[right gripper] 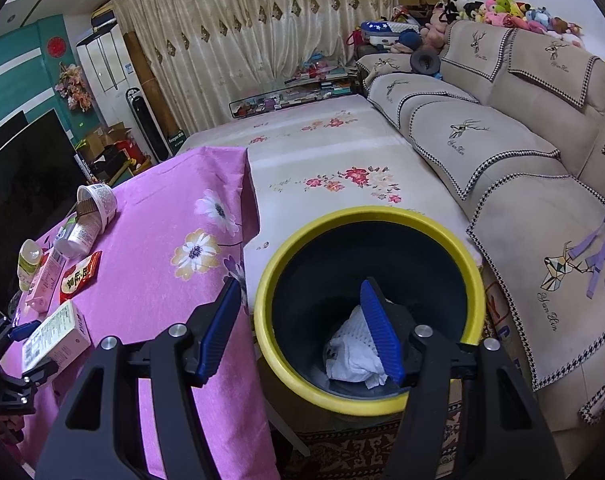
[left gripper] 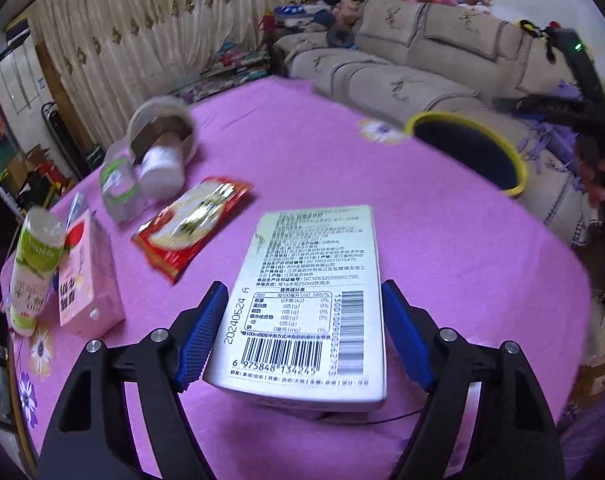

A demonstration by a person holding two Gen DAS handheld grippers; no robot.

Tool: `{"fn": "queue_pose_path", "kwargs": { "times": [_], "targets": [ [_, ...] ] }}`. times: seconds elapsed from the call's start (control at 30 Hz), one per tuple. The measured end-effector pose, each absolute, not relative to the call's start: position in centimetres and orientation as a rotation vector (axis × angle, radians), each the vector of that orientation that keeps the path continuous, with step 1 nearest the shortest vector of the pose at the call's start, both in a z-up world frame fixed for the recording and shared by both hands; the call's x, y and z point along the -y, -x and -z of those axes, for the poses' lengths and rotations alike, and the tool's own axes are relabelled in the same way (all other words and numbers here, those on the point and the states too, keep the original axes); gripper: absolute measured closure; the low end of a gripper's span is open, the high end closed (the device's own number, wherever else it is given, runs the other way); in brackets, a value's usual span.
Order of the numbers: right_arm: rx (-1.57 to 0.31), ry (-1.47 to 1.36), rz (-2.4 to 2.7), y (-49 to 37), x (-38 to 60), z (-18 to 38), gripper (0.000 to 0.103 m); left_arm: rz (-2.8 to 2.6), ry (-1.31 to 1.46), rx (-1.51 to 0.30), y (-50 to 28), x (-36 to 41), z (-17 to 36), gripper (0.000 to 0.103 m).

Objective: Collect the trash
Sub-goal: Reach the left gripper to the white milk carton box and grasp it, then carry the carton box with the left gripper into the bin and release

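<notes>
Box (left gripper: 308, 304) between open left jaws; right jaws open — over bin (right gripper: 368, 216)

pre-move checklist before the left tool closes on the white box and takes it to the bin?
1. White box sits between the left tool fingers: ok.
2. Left tool shut on the box: not ok, both pads show a gap to the box sides.
3. Right tool empty and open, hanging over the yellow-rimmed bin: ok.
4. Bin has room: ok, only white crumpled trash at the bottom.
5. Path from box to bin across the pink cloth: ok, the red packet and pink carton lie off to the left.
6. Box empty or full: cannot tell.
</notes>
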State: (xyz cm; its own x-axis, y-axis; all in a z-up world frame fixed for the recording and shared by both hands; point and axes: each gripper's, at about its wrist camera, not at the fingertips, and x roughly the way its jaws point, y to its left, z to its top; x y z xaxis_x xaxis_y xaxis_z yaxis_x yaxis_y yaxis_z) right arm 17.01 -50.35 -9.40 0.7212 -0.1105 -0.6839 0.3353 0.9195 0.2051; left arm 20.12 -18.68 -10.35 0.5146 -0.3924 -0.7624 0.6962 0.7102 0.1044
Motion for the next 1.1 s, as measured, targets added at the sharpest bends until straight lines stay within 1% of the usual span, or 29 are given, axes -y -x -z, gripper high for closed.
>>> {"fn": "queue_pose_path", "kwargs": {
  "times": [0.13,0.17,0.23,0.43,0.5,0.53,0.57,0.6,0.67,0.77,0.97,1.1],
  "targets": [
    [-0.71,-0.336,0.267,-15.4,51.1,9.2,0.044,0.736,-0.427,-0.754,-19.0,21.4,8.7,0.028],
    [-0.707,-0.339,0.27,-15.1,51.3,9.2,0.044,0.754,-0.426,-0.747,-18.8,22.2,8.4,0.035],
    [-0.698,-0.348,0.28,-14.3,51.9,9.2,0.044,0.792,-0.423,-0.74,-18.5,23.7,8.0,0.07],
    [-0.683,-0.37,0.305,-12.5,53.6,9.1,0.044,0.79,-0.404,-0.788,-19.6,27.5,7.9,0.071],
    [-0.685,-0.373,0.305,-12.3,53.9,9.2,0.044,0.727,-0.415,-0.821,-19.7,27.6,8.4,0.046],
    [-0.689,-0.373,0.302,-12.2,54.1,9.4,0.044,0.696,-0.423,-0.821,-19.8,27.5,8.7,0.029],
    [-0.691,-0.375,0.3,-12.3,54.1,9.5,0.043,0.652,-0.436,-0.82,-19.7,27.3,8.9,0.025],
    [-0.693,-0.379,0.296,-12.3,54.3,9.7,0.043,0.594,-0.453,-0.823,-19.6,26.9,9.1,0.024],
    [-0.696,-0.392,0.288,-12.7,54.5,10.1,0.042,0.481,-0.47,-0.842,-19.6,26.4,9.3,0.016],
    [-0.702,-0.405,0.267,-13.4,54.3,10.6,0.041,0.413,-0.432,-0.888,-19.6,25.8,9.8,0.014],
    [-0.701,-0.406,0.234,-13.7,53.6,10.7,0.041,0.379,-0.321,-0.946,-19.1,25.1,10.1,0.013],
    [-0.691,-0.404,0.232,-13.3,53.7,10.3,0.04,0.389,-0.311,-0.978,-18.6,25.3,11.0,0.013]
  ]
}}
